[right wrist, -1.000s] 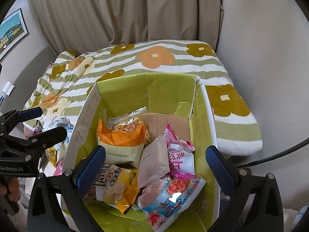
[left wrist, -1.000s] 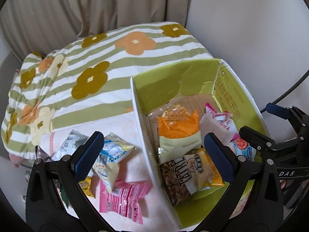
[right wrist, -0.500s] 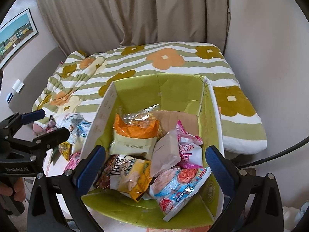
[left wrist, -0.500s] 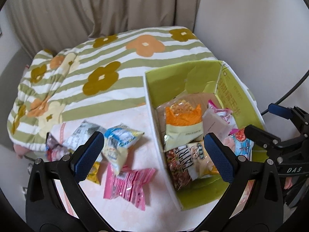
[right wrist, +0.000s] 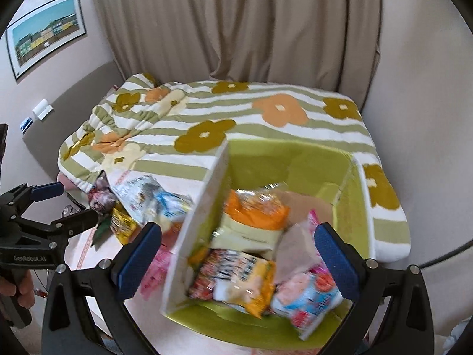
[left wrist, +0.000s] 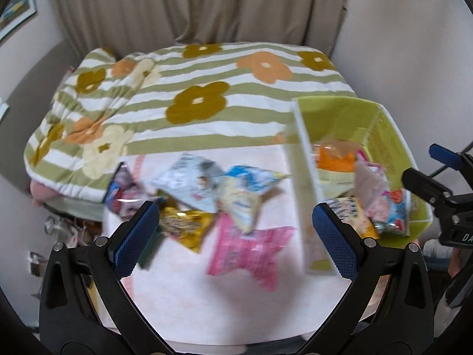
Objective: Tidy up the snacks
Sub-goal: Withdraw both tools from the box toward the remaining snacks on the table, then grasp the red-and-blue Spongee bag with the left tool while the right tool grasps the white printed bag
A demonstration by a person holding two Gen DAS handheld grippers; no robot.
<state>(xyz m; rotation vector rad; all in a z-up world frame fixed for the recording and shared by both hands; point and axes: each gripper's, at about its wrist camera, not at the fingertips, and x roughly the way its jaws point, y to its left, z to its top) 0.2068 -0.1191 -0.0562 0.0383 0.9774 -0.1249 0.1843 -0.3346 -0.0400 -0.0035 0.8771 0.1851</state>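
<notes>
A green cardboard box (right wrist: 298, 159) (left wrist: 384, 136) holds several snack bags, among them an orange one (right wrist: 254, 213) and a yellow one (right wrist: 245, 278). Loose bags lie on the pale table left of it: a pink one (left wrist: 251, 248), a yellow one (left wrist: 186, 227), a blue-white one (left wrist: 245, 189) and a grey-white one (left wrist: 192, 183). My left gripper (left wrist: 236, 239) hovers open above these loose bags, holding nothing. My right gripper (right wrist: 236, 266) hangs open over the box's near left side, empty. Both views are motion-blurred.
A striped flowered quilt (left wrist: 192, 97) (right wrist: 266, 112) covers the bed behind the table. Beige curtains (right wrist: 236, 23) and walls close the back and right. A framed picture (right wrist: 44, 32) hangs at left. A hand (right wrist: 14, 284) grips the left tool's handle.
Both grippers have pulled back and upward. The left view has swung left, from the box to the loose bags. The right view now shows the whole box from farther away.
</notes>
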